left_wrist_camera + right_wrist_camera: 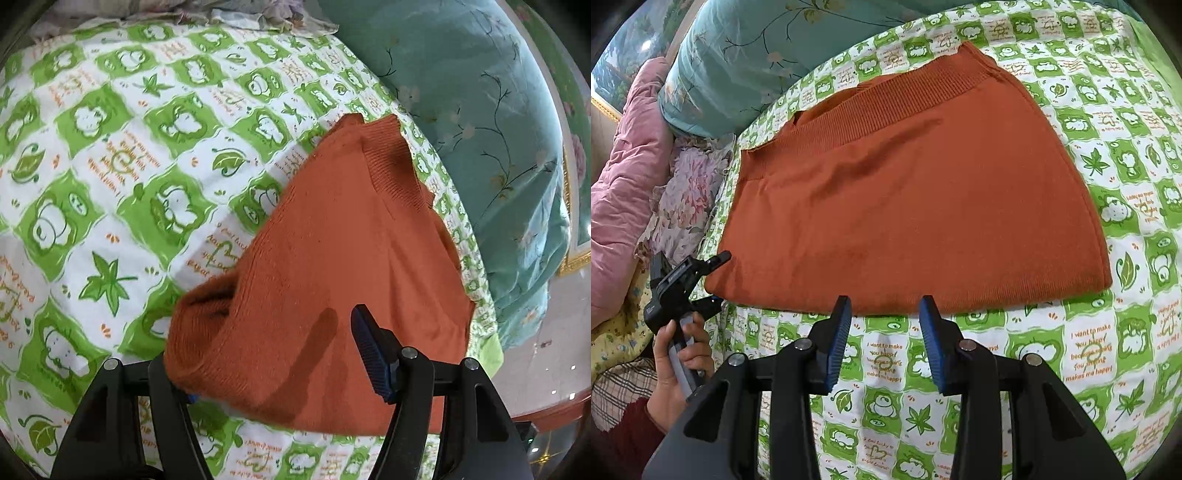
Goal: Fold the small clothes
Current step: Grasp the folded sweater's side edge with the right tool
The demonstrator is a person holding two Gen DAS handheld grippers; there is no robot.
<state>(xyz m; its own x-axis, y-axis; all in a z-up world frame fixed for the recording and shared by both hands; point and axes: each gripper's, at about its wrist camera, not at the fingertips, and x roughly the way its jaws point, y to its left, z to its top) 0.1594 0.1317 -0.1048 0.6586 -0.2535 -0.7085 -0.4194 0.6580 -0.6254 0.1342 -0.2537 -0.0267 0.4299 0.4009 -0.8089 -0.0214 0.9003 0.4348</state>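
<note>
a green-and-white bedsheet [1108, 221] carries the orange sweater [916, 206], lying flat, folded. the right gripper [884, 310] hangs wide open, empty, just beside its near edge. the left gripper [266, 354] is spread around a corner, not pinching.

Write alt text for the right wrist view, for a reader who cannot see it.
An orange knit garment lies flat, folded, on a green-and-white patterned bedsheet. The right gripper hovers open just short of its near edge, holding nothing. At the garment's left corner sits the left gripper, held by a hand, with teal and pink bedding behind.
</note>
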